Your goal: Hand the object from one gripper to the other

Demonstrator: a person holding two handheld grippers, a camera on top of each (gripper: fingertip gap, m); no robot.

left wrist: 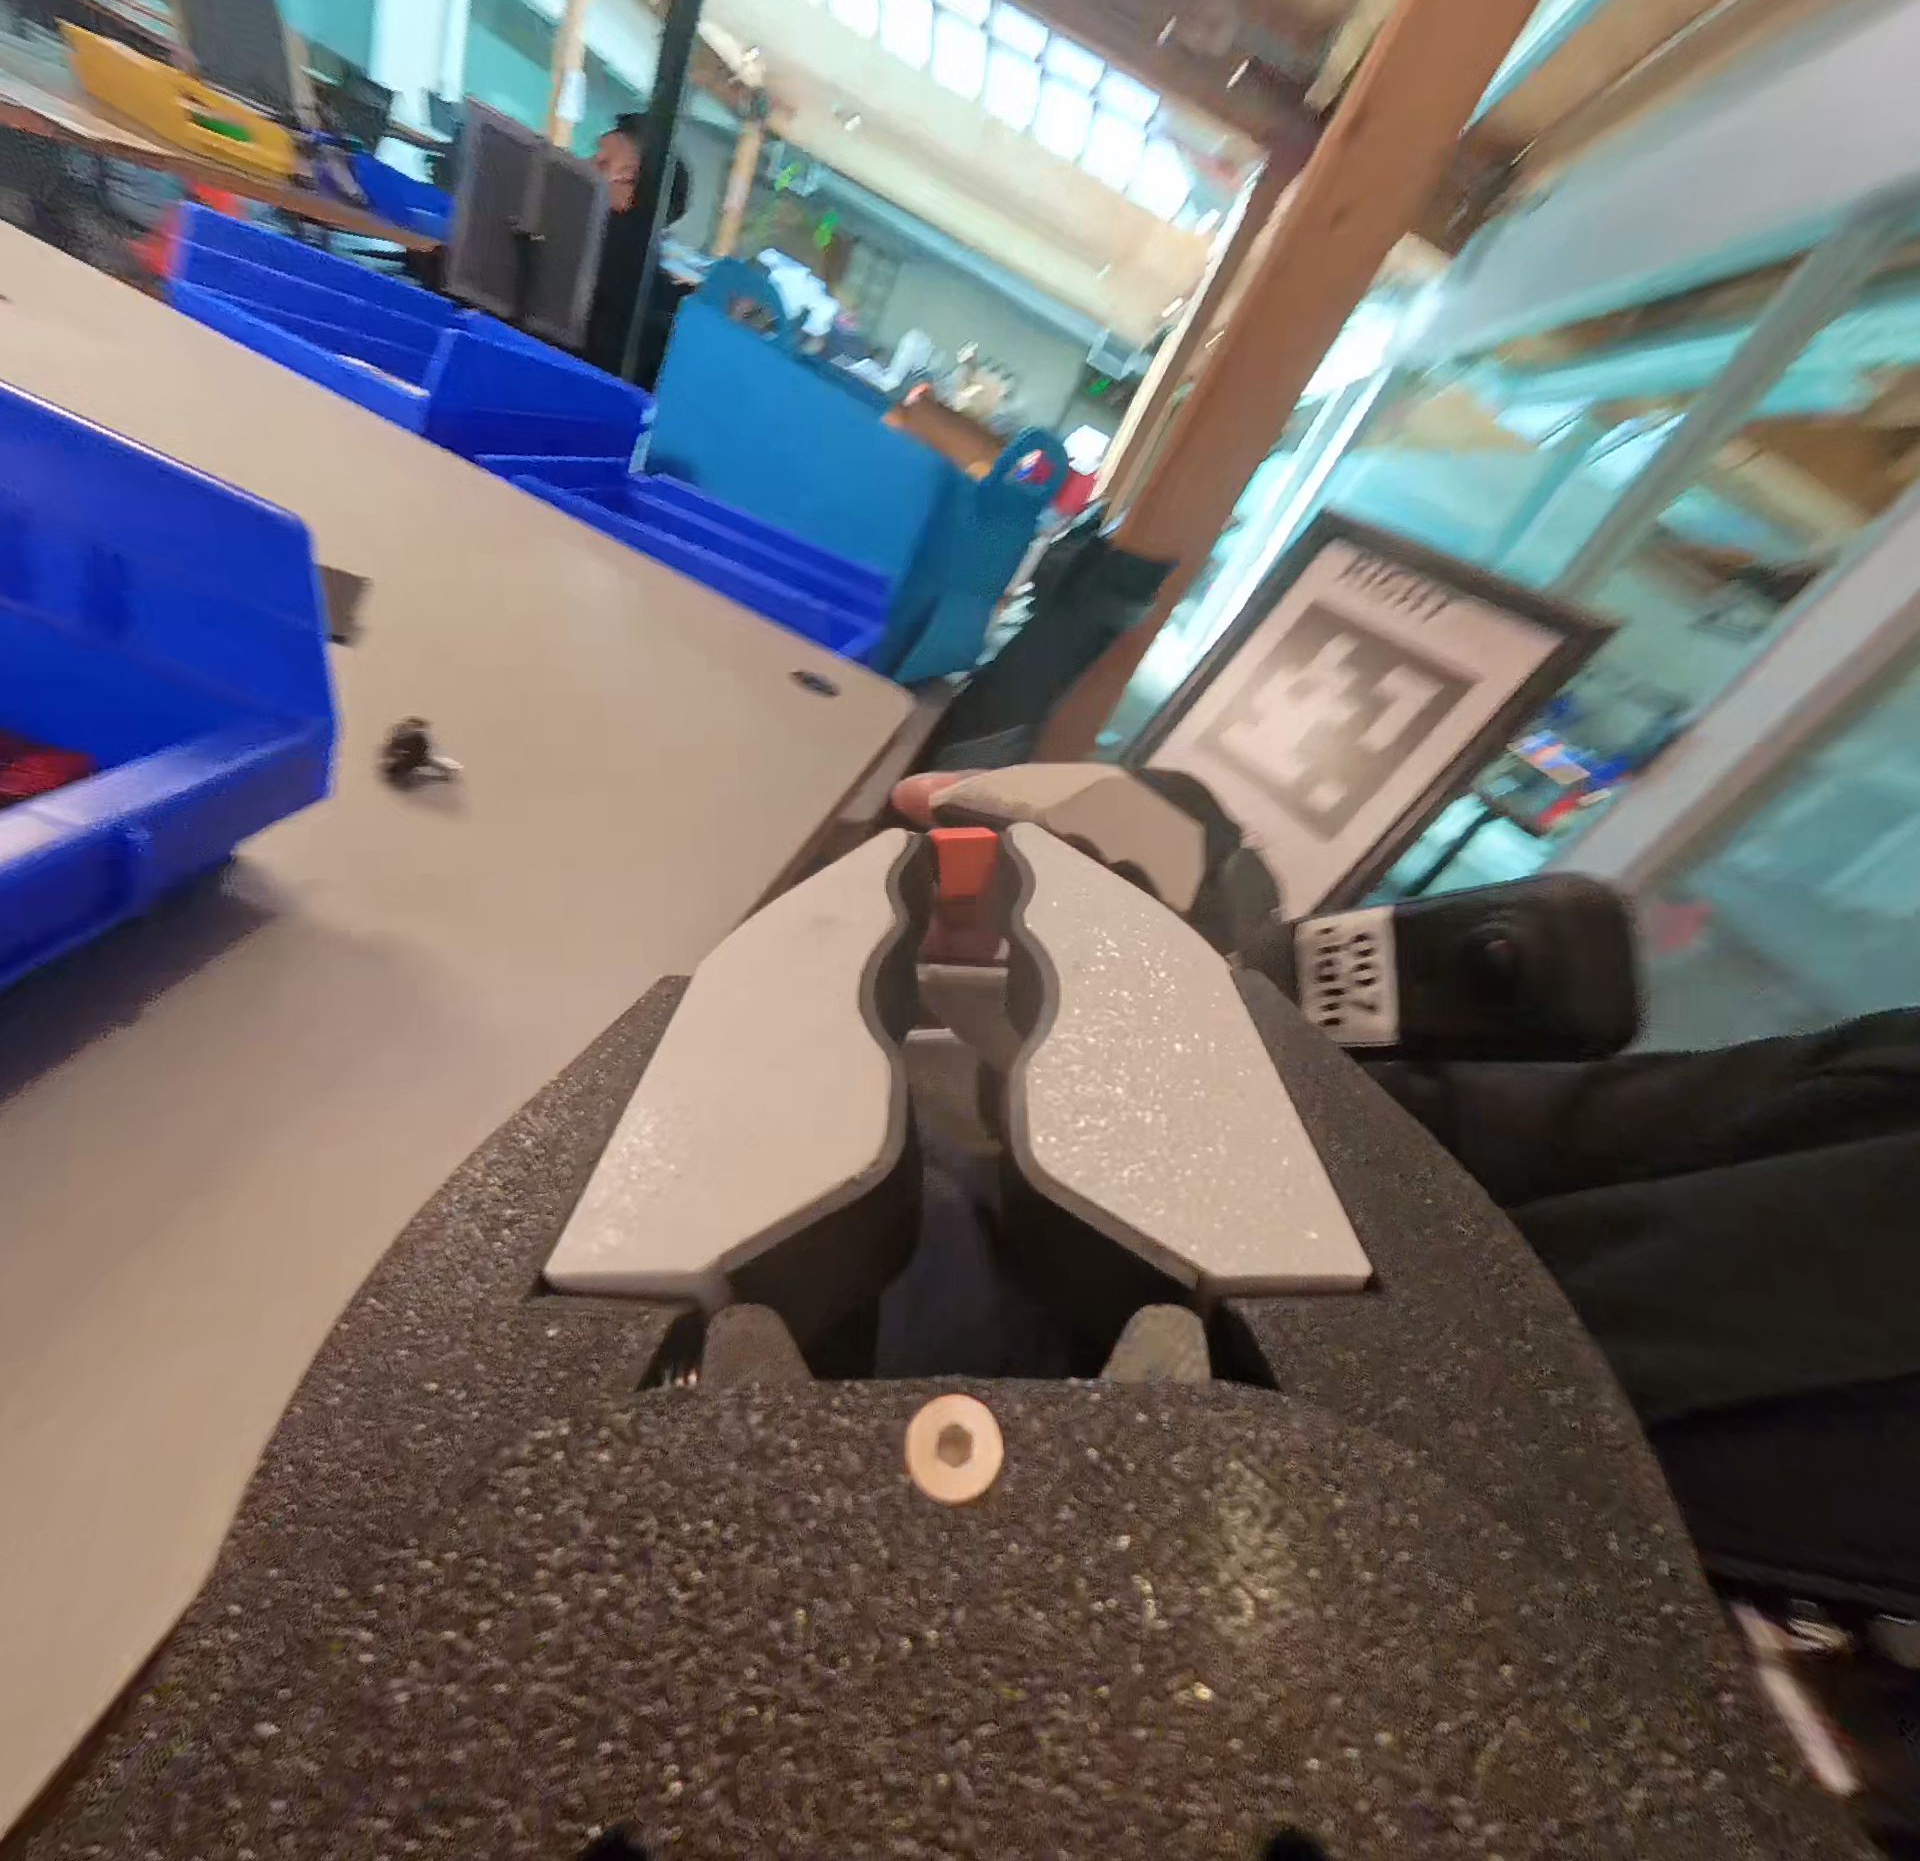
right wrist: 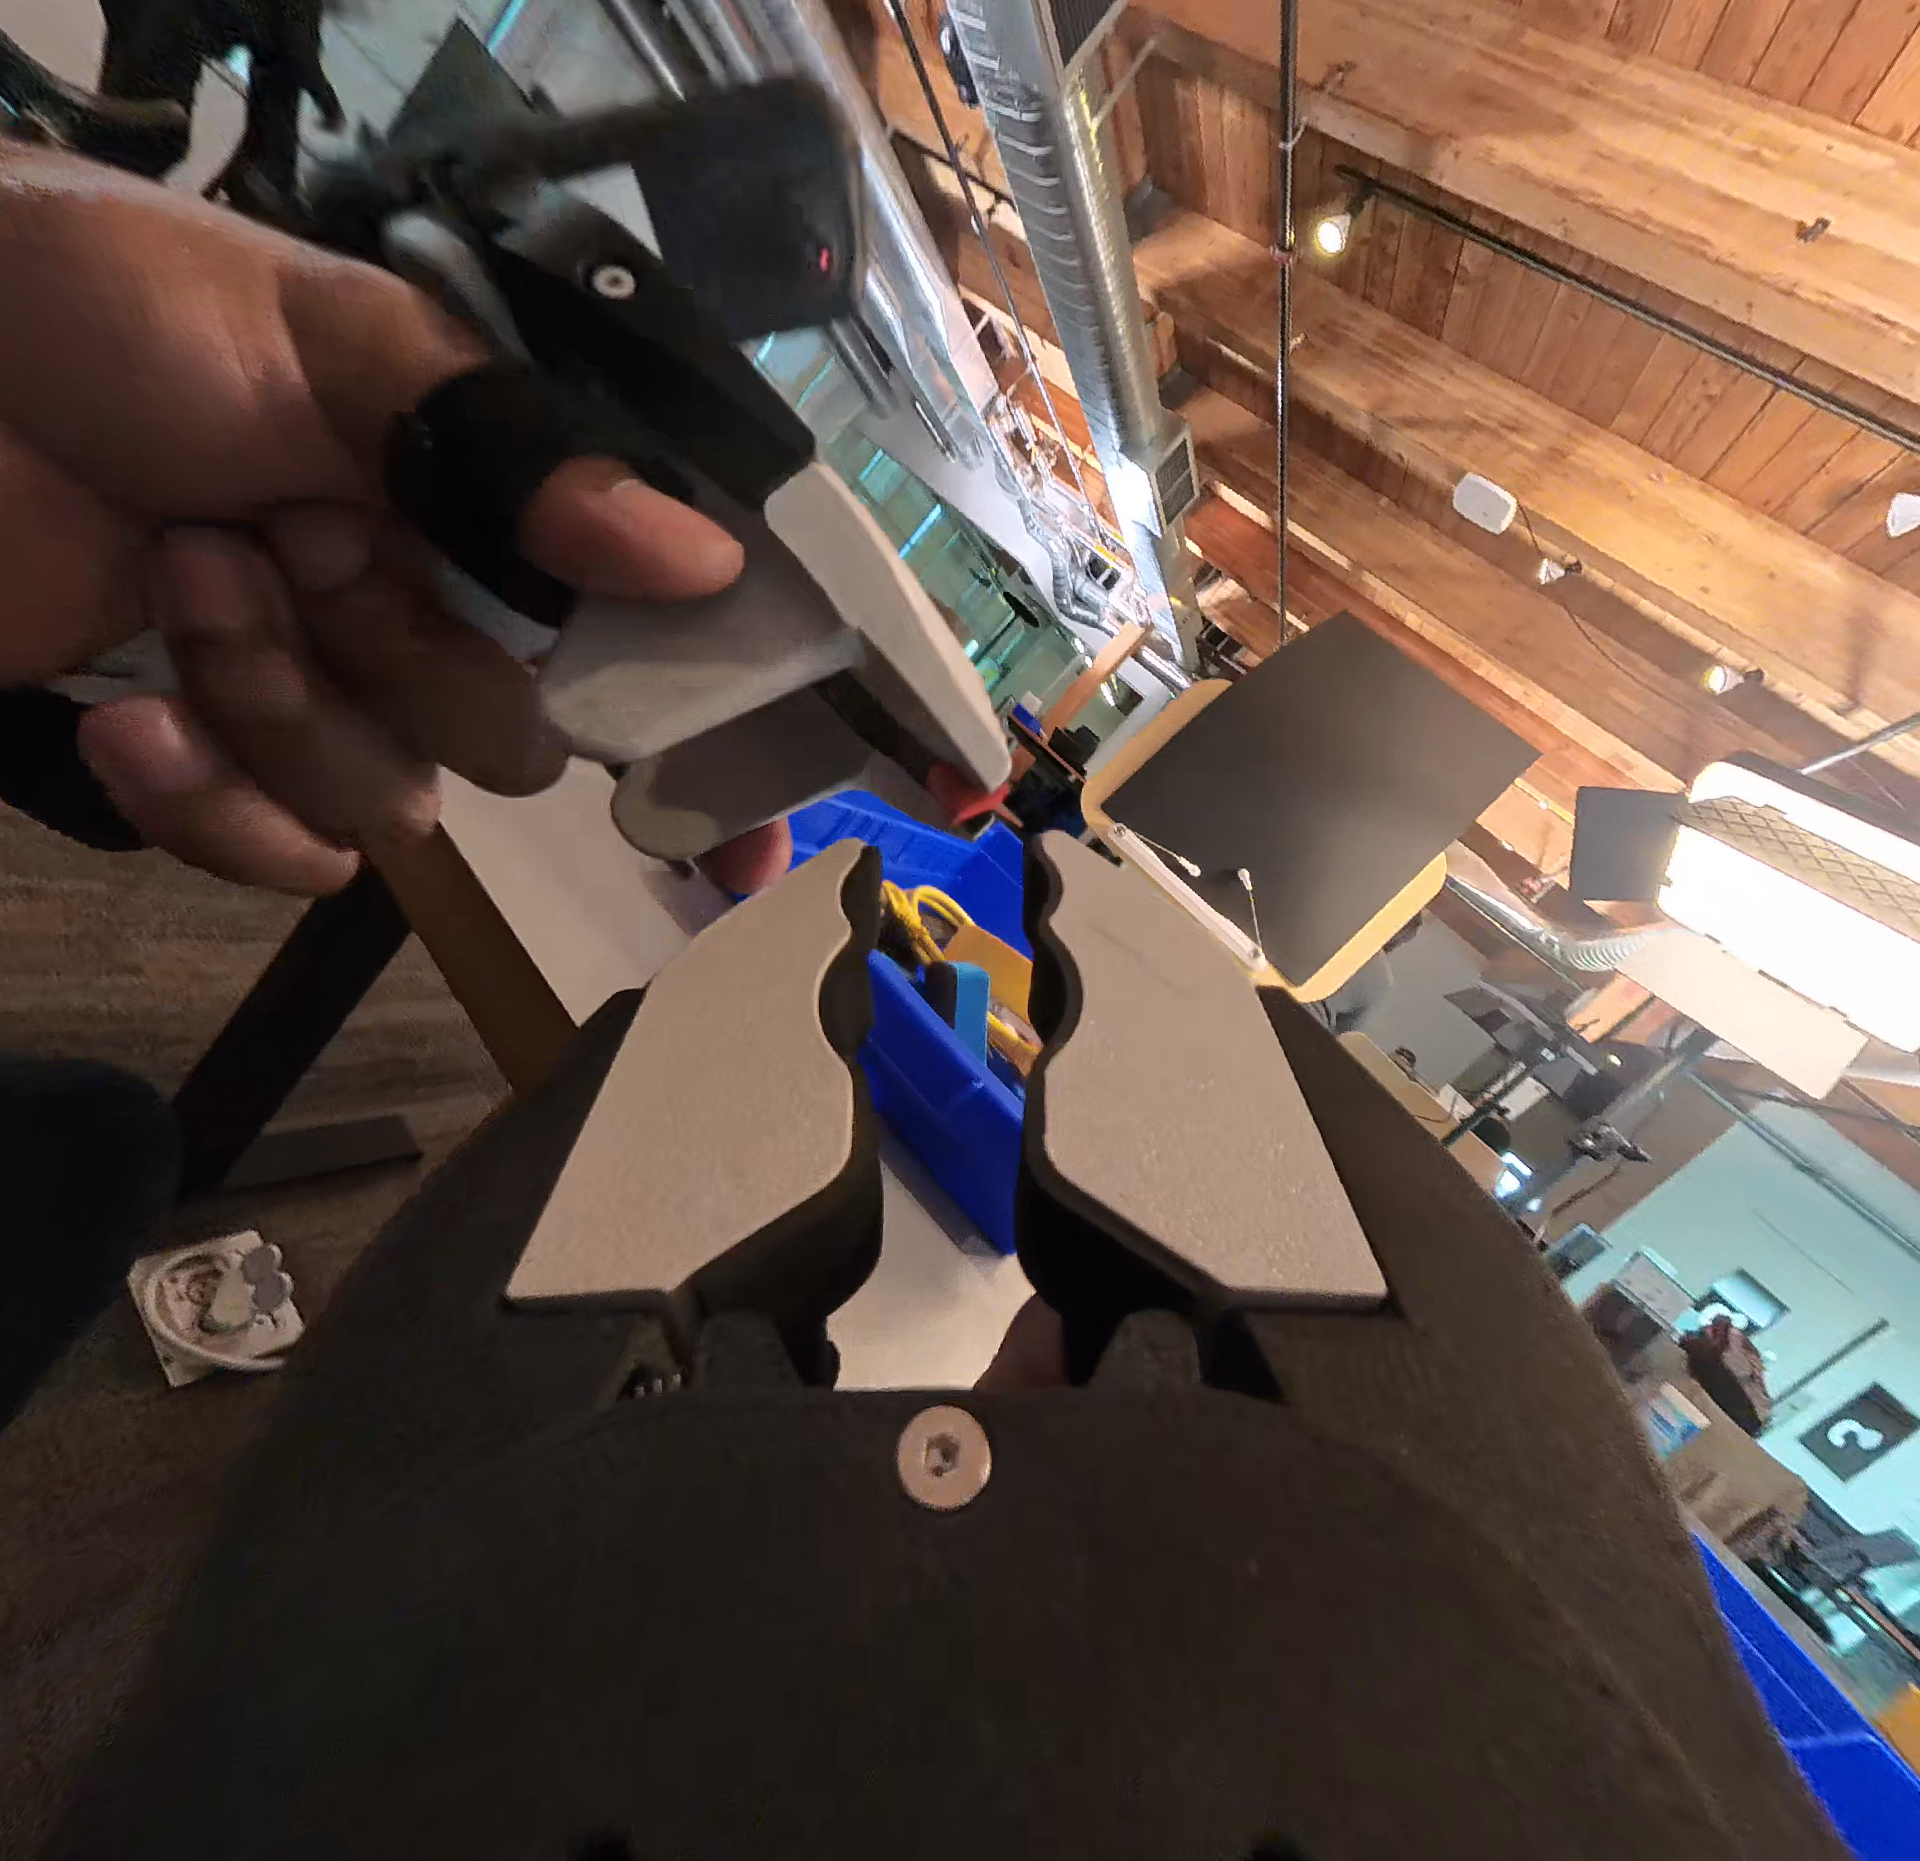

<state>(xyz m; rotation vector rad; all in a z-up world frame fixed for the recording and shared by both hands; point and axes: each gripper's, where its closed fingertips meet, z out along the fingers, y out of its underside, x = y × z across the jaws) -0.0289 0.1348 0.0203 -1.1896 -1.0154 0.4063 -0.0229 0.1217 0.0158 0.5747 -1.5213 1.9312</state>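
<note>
Left wrist view, left to right: a blue bin (left wrist: 156, 648) sits at the left edge on your grey desk (left wrist: 499, 928); a small dark item (left wrist: 416, 753), too blurred to identify, lies on the desk just right of it. At frame centre your left tool (left wrist: 961, 876) is clenched on the small red object (left wrist: 961, 881), which sits upright between the fingertips. The right tool (left wrist: 1049, 803) shows just beyond it, tips close to the object.

Right wrist view: your hand (right wrist: 260, 523) holds the left tool in the upper left, the red object (right wrist: 971, 809) protruding at its tip. At centre your right tool (right wrist: 951, 866) is released, jaws apart, just below the object, not touching it.
</note>
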